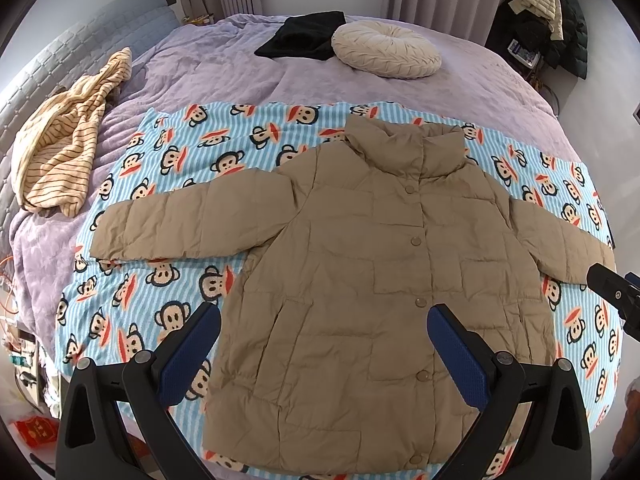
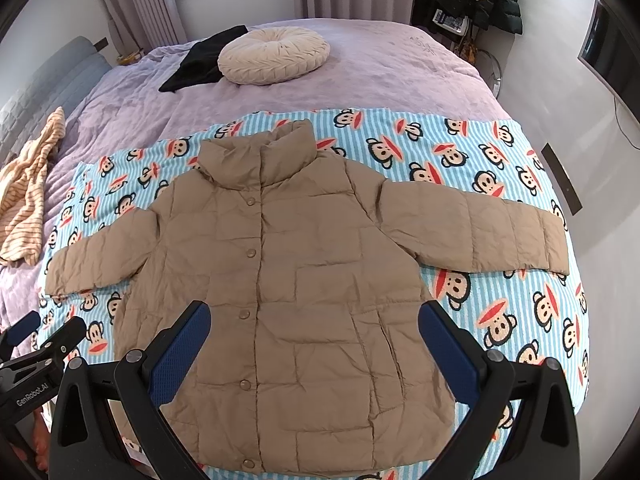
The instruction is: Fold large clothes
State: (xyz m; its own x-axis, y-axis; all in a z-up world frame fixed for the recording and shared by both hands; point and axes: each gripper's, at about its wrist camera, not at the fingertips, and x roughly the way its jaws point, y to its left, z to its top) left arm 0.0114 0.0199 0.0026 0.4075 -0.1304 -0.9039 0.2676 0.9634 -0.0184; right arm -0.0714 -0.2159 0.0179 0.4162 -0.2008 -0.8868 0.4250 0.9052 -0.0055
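A tan puffer jacket (image 1: 360, 264) lies flat, front up and buttoned, with both sleeves spread out, on a blue striped monkey-print blanket (image 1: 168, 160). It also shows in the right wrist view (image 2: 304, 280) on the same blanket (image 2: 460, 152). My left gripper (image 1: 324, 320) is open and empty, held above the jacket's lower front. My right gripper (image 2: 314, 318) is open and empty, also above the lower front. The right gripper shows at the right edge of the left wrist view (image 1: 612, 288); the left gripper shows at the left edge of the right wrist view (image 2: 40, 344).
The blanket lies on a bed with a purple cover (image 1: 224, 60). A round cream cushion (image 1: 386, 50) and a black garment (image 1: 304, 34) lie at the far side. A yellow striped garment (image 1: 64, 140) lies at the left. Coats hang at the back right (image 1: 552, 12).
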